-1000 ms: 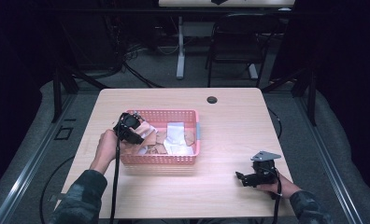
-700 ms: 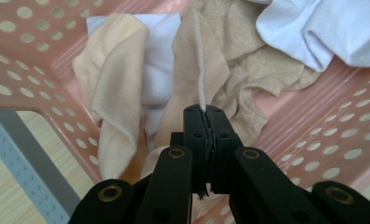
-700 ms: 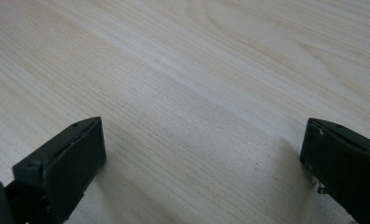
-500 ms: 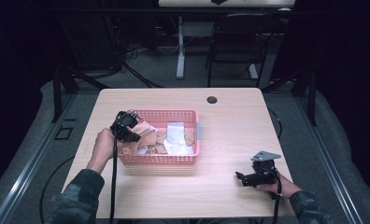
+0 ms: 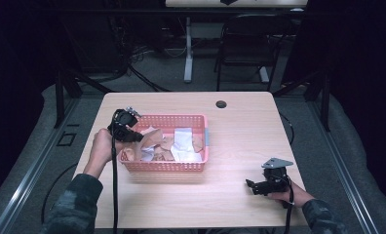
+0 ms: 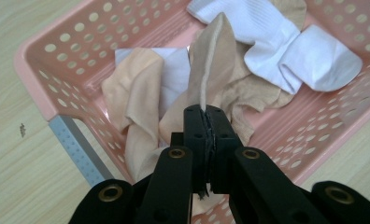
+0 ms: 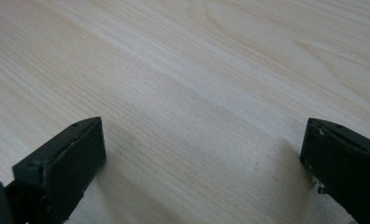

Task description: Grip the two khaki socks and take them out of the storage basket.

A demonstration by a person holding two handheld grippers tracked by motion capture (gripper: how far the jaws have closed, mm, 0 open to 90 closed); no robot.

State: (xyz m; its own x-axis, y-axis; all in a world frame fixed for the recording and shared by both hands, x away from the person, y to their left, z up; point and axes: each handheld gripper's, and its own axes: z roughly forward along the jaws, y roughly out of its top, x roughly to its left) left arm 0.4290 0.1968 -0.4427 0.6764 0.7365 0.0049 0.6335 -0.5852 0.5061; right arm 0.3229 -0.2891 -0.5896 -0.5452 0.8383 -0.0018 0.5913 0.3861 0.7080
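The left gripper [image 6: 205,122] is pinching a fold of a beige stocking [image 6: 216,60] over the pink basket [image 6: 57,56], jaws clamped on it. The stocking is looking light, limp and stretchy, so holding a bunched fold is probably suiting it best. The right gripper [image 7: 202,154] is resting over the table [image 7: 197,70], jaws wide apart and empty.

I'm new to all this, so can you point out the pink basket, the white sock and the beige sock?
pink basket [image 5: 164,167], high view, near wall.
white sock [image 6: 309,56], left gripper view, toe end.
beige sock [image 6: 218,56], left gripper view, pinched fold.
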